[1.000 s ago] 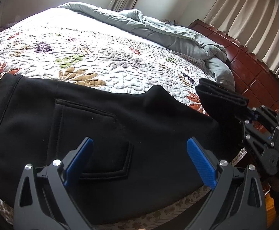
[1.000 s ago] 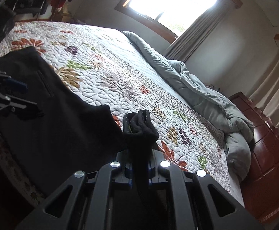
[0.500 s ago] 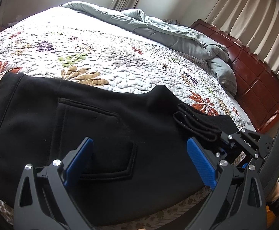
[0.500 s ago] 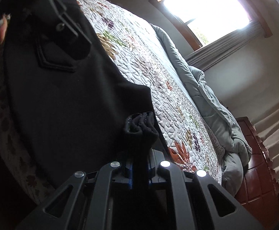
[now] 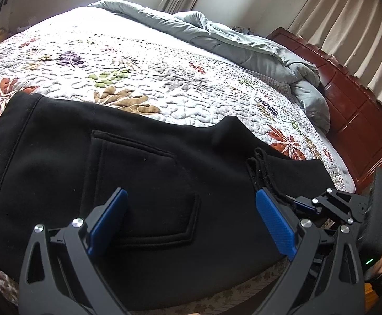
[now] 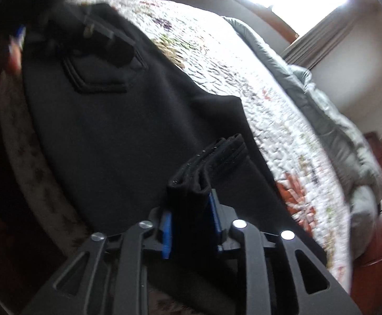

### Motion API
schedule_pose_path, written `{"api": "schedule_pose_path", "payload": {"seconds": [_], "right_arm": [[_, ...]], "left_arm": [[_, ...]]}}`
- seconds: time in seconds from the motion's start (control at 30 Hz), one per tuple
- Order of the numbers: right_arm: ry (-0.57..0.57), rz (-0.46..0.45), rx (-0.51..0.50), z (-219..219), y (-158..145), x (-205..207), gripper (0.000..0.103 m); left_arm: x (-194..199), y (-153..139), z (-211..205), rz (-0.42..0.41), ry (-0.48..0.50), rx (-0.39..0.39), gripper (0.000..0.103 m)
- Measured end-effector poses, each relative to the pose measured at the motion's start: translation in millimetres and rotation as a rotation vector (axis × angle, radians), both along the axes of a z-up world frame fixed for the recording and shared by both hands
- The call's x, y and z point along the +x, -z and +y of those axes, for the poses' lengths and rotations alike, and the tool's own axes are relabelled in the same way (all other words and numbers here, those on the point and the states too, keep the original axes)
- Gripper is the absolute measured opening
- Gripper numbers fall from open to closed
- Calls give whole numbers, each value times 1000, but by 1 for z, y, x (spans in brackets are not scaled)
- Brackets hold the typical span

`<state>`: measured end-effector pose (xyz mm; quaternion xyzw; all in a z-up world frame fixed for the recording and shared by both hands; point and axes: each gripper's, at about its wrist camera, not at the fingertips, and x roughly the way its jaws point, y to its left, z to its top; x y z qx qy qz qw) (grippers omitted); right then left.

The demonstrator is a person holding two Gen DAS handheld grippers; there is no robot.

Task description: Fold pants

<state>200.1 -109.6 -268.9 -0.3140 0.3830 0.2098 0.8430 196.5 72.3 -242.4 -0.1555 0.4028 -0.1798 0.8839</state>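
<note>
Here, black pants [image 6: 128,131] cuff between the opening right tool [image 6: 191,225] pads; left tool [image 5: 191,223] apart above them.

Right tool [image 6: 191,225] lowered pants [image 5: 138,189] cuffs onto folded pants; jaws now opening around cuffs.

The pants [image 5: 138,178] lie flat on the bed's near edge, over the quilt [image 5: 138,73] — a bunched blanket [image 5: 243,50] behind, against the headboard [image 5: 353,110] at right.
</note>
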Motion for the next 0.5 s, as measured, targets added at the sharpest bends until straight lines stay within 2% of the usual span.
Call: {"api": "schedule_pose_path", "payload": {"seconds": [0.1, 0.2, 0.27, 0.33, 0.4, 0.43, 0.5], "right_arm": [[23, 151, 205, -20, -21, 4, 34], [98, 246, 384, -49, -36, 20, 34], [166, 290, 453, -69, -36, 37, 32], [210, 316, 467, -80, -30, 50, 27], [248, 361, 447, -83, -16, 63, 26], [249, 389, 427, -81, -8, 65, 26], [233, 385, 387, -71, -1, 58, 27]], "left_arm": [[-3, -2, 3, 1, -9, -10, 98], [-7, -7, 8, -6, -25, -27, 98], [-10, -12, 11, -8, -34, -39, 98], [-12, -15, 12, -2, -39, -43, 98], [-16, -20, 16, 12, -56, -48, 98], [-18, -22, 19, 22, -67, -58, 98], [-24, -25, 28, 61, -100, -83, 98]]}}
